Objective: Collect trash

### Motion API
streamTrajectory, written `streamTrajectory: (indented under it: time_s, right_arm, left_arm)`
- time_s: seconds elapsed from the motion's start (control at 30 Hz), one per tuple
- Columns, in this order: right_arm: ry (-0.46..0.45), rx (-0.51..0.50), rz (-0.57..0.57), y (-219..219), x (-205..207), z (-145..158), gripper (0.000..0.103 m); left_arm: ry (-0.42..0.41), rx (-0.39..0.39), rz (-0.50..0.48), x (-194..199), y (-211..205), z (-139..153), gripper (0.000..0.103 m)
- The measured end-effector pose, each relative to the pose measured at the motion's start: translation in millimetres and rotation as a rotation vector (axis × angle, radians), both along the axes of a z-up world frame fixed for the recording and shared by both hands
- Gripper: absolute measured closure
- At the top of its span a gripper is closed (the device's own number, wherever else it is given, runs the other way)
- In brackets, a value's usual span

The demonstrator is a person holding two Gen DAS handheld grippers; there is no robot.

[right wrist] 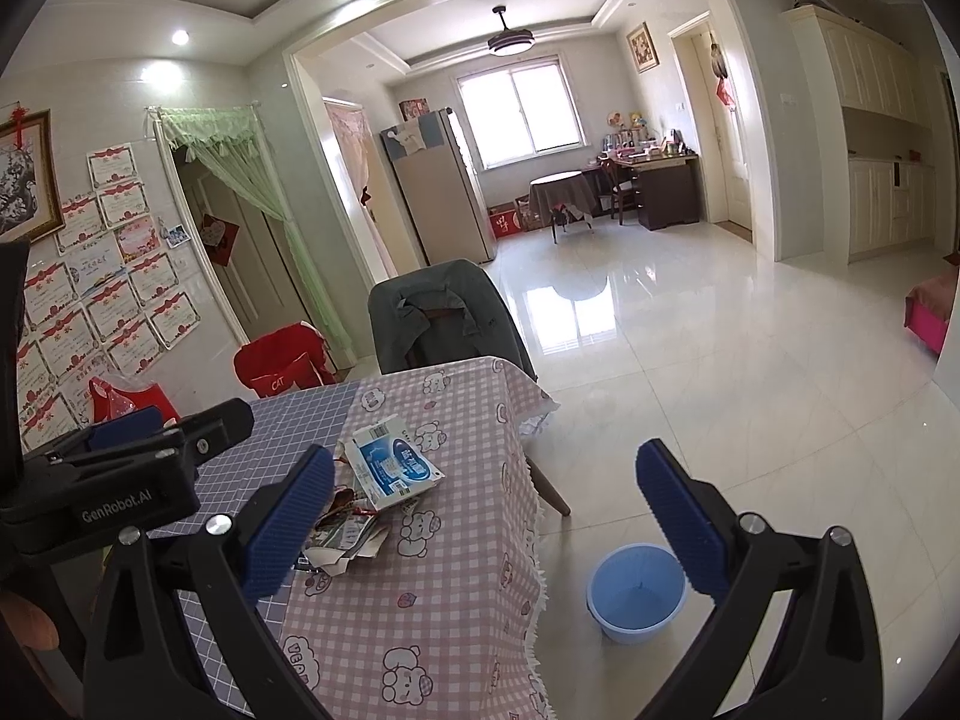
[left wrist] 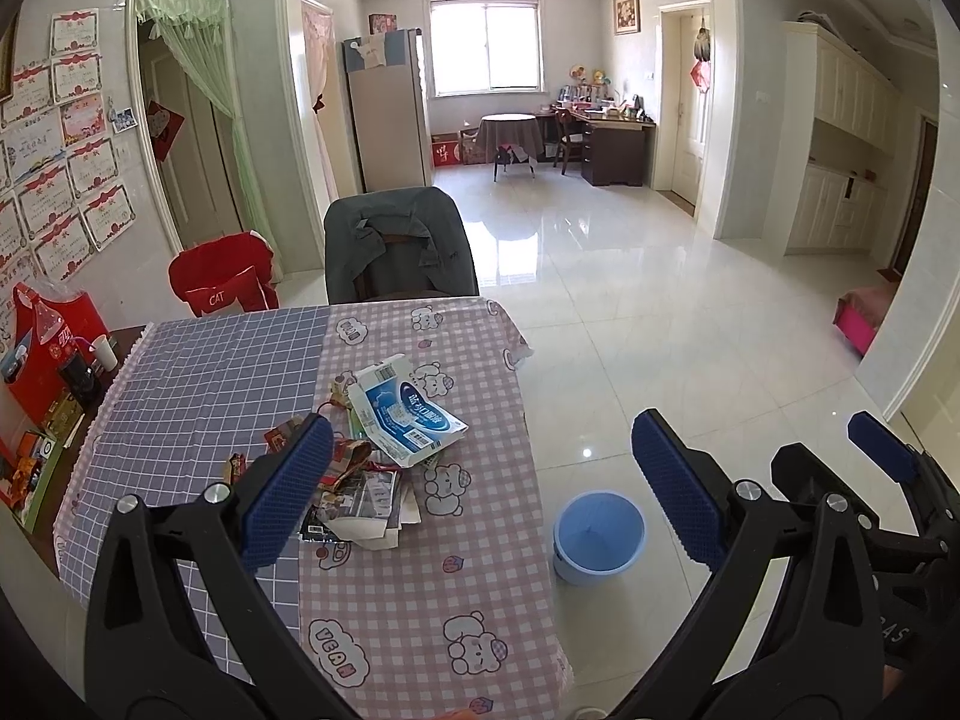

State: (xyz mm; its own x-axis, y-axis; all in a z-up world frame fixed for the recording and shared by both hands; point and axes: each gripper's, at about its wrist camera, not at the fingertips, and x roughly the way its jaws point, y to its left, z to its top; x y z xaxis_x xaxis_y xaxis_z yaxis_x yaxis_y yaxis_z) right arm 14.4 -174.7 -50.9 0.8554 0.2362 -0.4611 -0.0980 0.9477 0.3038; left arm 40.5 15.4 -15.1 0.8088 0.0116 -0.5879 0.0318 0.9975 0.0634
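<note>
A heap of trash (left wrist: 360, 480) lies on the table's pink checked cloth (left wrist: 432, 600): wrappers, papers and on top a flattened blue-and-white carton (left wrist: 408, 414). The heap also shows in the right wrist view (right wrist: 354, 522), with the carton (right wrist: 393, 468). A blue bin (left wrist: 599, 537) stands on the floor right of the table; it shows in the right wrist view too (right wrist: 637, 594). My left gripper (left wrist: 480, 486) is open and empty above the near table end. My right gripper (right wrist: 483, 516) is open and empty, to the right of the left one.
A chair draped with a grey jacket (left wrist: 399, 246) stands at the table's far end. A red-covered chair (left wrist: 225, 282) stands at the far left. Red bags, a cup and small boxes (left wrist: 54, 372) crowd the table's left side. Glossy tiled floor (left wrist: 690, 312) stretches to the right.
</note>
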Motion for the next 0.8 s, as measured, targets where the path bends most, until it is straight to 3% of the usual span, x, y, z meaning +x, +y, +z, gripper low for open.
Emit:
streamTrajectory:
  time_s: [0.8]
  right_arm:
    - [0.051,0.0,-0.031,26.4,17.8,-4.2,0.004]
  left_arm:
    - [0.05,-0.024,-0.033,20.4,25.1,-9.3,0.005]
